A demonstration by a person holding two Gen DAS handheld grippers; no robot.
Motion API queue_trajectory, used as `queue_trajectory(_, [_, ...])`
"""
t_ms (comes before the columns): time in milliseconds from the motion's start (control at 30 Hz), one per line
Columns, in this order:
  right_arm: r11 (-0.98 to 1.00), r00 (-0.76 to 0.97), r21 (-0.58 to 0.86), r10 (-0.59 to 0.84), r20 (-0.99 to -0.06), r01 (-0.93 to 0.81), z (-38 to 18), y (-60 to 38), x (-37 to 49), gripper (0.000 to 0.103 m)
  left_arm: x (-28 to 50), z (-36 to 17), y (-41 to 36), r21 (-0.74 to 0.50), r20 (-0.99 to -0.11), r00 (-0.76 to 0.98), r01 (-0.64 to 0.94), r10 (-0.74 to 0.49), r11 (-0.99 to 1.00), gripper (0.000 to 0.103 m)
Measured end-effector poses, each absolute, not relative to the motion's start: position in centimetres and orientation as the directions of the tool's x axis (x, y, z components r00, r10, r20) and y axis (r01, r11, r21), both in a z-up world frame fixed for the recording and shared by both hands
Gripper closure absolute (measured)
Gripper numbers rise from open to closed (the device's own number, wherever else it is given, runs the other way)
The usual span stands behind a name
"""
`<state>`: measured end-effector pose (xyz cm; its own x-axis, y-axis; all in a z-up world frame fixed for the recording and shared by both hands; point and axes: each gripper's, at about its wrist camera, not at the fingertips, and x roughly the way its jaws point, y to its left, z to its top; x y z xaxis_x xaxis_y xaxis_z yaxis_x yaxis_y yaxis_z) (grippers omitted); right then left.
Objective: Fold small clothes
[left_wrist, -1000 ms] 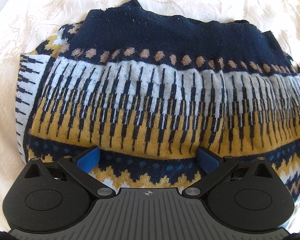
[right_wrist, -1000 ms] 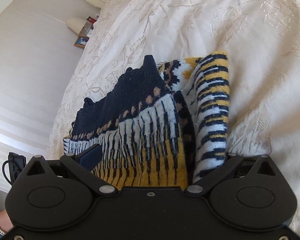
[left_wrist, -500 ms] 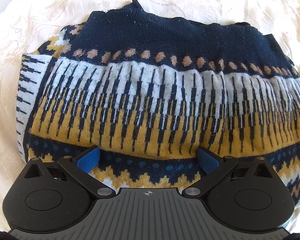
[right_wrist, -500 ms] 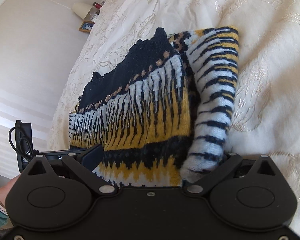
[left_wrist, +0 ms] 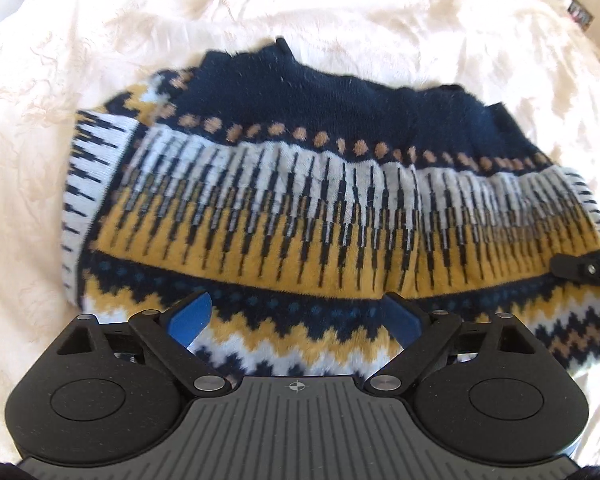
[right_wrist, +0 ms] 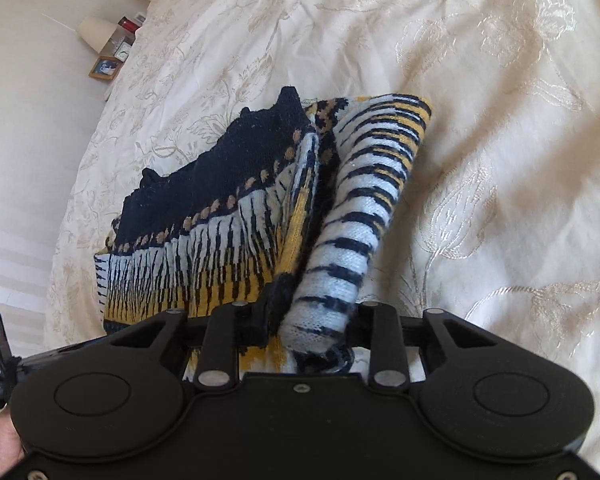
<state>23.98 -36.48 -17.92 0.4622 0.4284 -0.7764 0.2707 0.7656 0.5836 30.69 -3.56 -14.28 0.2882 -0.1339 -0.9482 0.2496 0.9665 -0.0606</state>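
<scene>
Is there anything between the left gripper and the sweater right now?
Nothing visible. The left gripper sits open directly over the sweater, with only knit fabric between its blue pads. The right gripper is already shut on the sweater's edge.

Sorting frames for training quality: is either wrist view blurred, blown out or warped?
Left wrist: sweater smeared by motion blur, bedspread overexposed. Right wrist: sharper, knit crisp near the right claw; sunlit bedspread glares. Both views bend at the fisheye edges.

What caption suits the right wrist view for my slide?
Right gripper shut on the folded navy, yellow and white patterned knit sweater.
</scene>
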Motion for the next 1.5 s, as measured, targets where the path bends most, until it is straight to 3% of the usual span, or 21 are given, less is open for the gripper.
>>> queue_trajectory(233, [0.815,0.498,0.515,0.342,-0.797,0.265,-13.6,-32.3,24.9,0.065,29.1,-11.4,2.2,-0.083,-0.933,0.316,0.28,-0.174,0.956,0.011])
queue_trajectory(533, [0.866,0.529,0.488,0.363,-0.767,0.113,-8.7,-21.1,28.5,0.066,28.6,-9.6,9.1,-0.133,-0.917,0.342,0.222,-0.205,0.966,0.011])
queue_trajectory(767, [0.903,0.426,0.43,0.398,-0.812,-0.022,-11.6,-10.5,31.6,0.067,28.7,-10.2,13.6,-0.144,-0.92,0.339,0.171,-0.196,0.975,0.011])
queue_trajectory(900, [0.944,0.359,0.312,0.329,-0.873,-0.104,-13.8,-5.8,32.4,0.068,28.4,-10.7,15.5,-0.144,-0.925,0.332,0.141,-0.184,0.98,0.011])
queue_trajectory(1033, [0.95,0.333,0.257,0.303,-0.893,-0.175,-14.5,-3.8,32.3,0.063,28.1,-11.2,16.7,-0.149,-0.933,0.313,0.114,-0.178,0.982,0.011])
queue_trajectory(1233, [0.894,0.363,0.37,0.443,-0.82,-0.254,-12.5,-4.4,31.2,0.057,28.2,-11.5,17.1,-0.163,-0.935,0.298,0.114,-0.191,0.98,0.011])
queue_trajectory(1500, [0.934,0.457,0.278,0.354,-0.816,-0.226,-10.2,-7.4,28.2,0.044,30.0,-10.4,16.1,-0.182,-0.923,0.31,0.166,-0.226,0.969,0.011])
